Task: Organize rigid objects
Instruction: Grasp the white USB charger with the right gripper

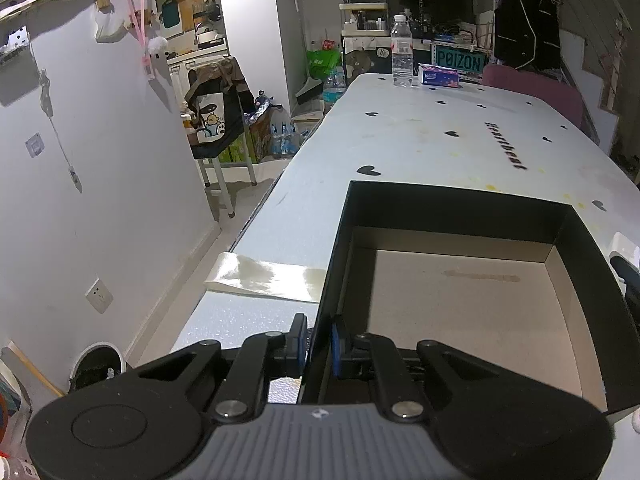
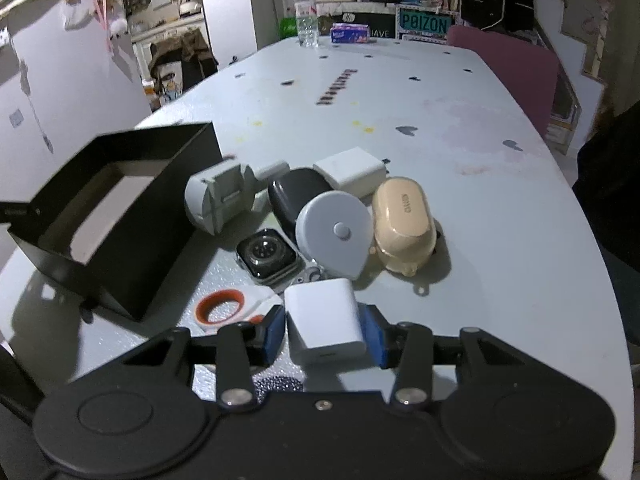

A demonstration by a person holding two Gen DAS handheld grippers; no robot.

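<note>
Right claw (image 2: 325,330) brackets the white charger (image 2: 325,322) on the table (image 2: 500,208).

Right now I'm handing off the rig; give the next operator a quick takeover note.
Left gripper: shut on the near wall of the black box, steadying it.
Right gripper: pads on both sides of a white charger; contact looks likely, but confirm the grip before lifting.
Box is empty so far.
Left to move: second charger, watch, grey disc, beige case, dark case, grey clip, orange ring, all on the table.
</note>
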